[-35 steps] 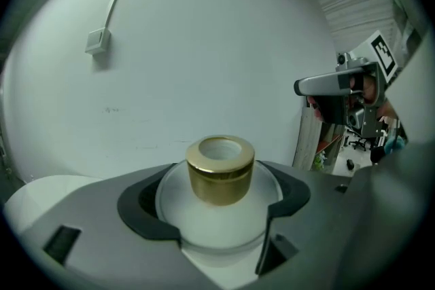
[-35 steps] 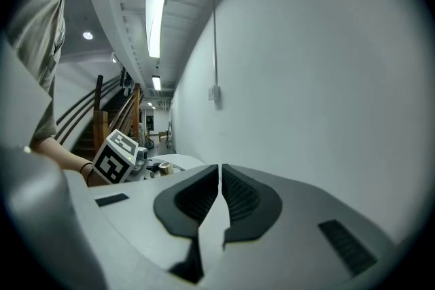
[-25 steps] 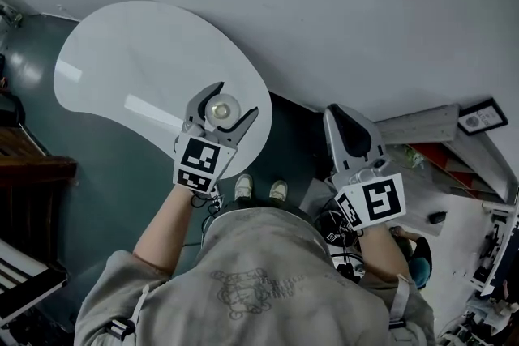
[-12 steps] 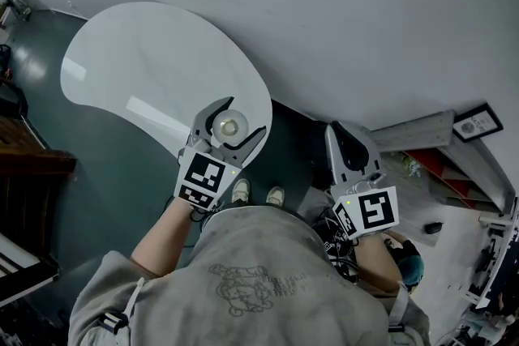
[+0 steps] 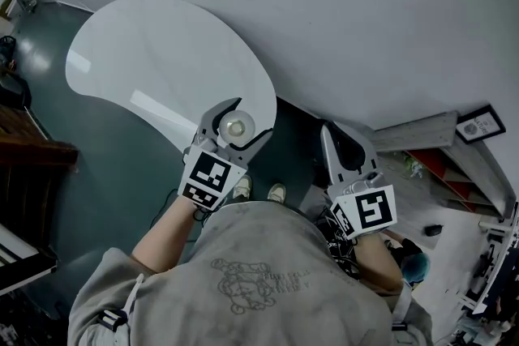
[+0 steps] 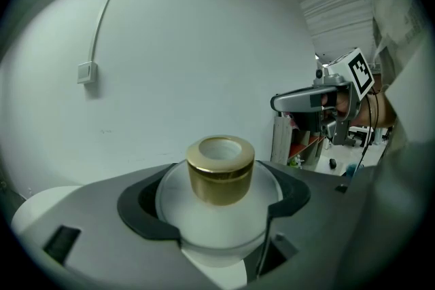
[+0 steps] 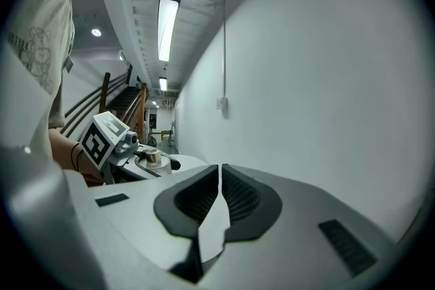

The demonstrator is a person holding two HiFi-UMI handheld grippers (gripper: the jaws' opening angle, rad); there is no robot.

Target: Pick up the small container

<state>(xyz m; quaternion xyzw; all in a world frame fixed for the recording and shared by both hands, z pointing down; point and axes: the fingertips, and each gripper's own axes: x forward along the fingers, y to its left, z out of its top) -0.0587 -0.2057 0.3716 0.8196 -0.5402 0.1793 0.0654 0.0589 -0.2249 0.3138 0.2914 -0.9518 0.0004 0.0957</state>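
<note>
The small container (image 5: 237, 126) is a white round jar with a gold cap, and it stands upright between the jaws of my left gripper (image 5: 254, 116). The jaws press on both of its sides, over the near edge of the white rounded table (image 5: 162, 53). Up close in the left gripper view, the container (image 6: 219, 170) fills the gap of the left gripper (image 6: 216, 200). My right gripper (image 5: 339, 119) hangs to the right, off the table, above the floor. Its jaws are together with nothing between them in the right gripper view (image 7: 219, 170).
A white wall (image 5: 365, 12) runs along the far side. Dark floor (image 5: 122, 166) lies under the table's near edge, with the person's shoes (image 5: 259, 190) below. Wooden stairs (image 5: 24, 166) stand at the left; shelving and clutter (image 5: 454, 174) at the right.
My left gripper has drifted a little right and toward the table's near edge with the container in it. The right gripper has stayed shut and shifted only slightly.
</note>
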